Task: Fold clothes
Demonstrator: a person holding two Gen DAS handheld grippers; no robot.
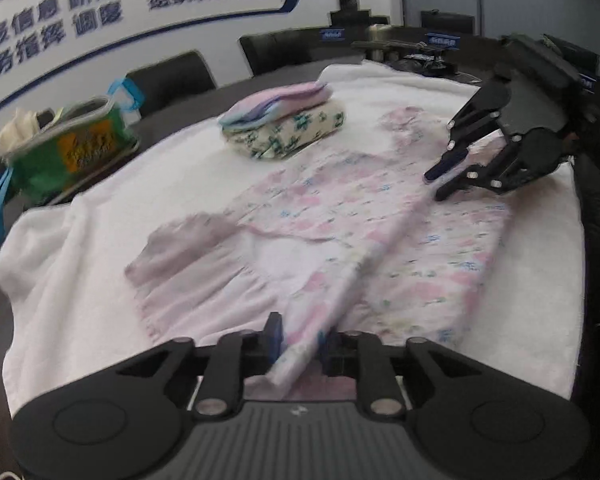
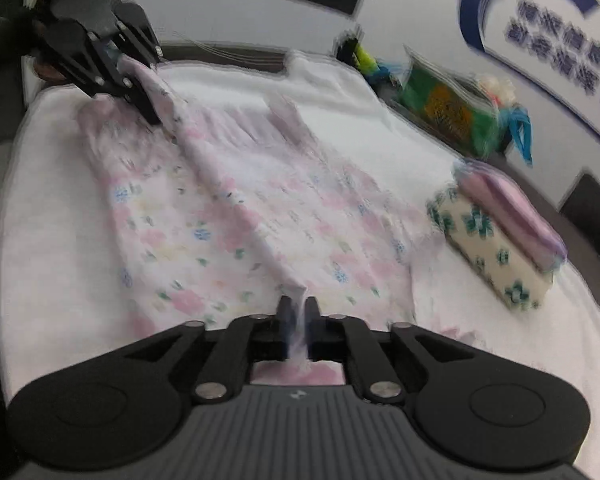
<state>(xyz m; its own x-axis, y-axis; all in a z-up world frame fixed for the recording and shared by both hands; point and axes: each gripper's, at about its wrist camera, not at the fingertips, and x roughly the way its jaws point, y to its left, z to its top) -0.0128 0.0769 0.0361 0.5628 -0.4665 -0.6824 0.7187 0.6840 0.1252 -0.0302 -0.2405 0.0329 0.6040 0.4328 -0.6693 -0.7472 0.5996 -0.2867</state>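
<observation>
- A white towel (image 1: 100,208) is spread over the table, and on it lies the floral garment (image 1: 420,248), pale pink with small blue and green sprigs, mostly flat on the cloth.
- Beyond the garment sits a folded stack (image 1: 284,124), a pink piece on top of a cream one with green flowers, well apart from both claws; a green bag (image 1: 72,148) stands off the towel at the table's edge.
- One raised ridge of fabric (image 1: 380,240) runs across the garment from claw to claw, pulled fairly straight: this line is the garment's long axis for the fold, to my eye.
- The left gripper (image 1: 298,338) is closed on one end of that ridge, cloth bunched between its jaws.
- The right gripper (image 2: 298,312) is pinched on the opposite end, cloth showing between its jaws.
- Neither hand is nearer; each holds its own end, so the fold likely turns on carrying both ends sideways together, across the ridge.
</observation>
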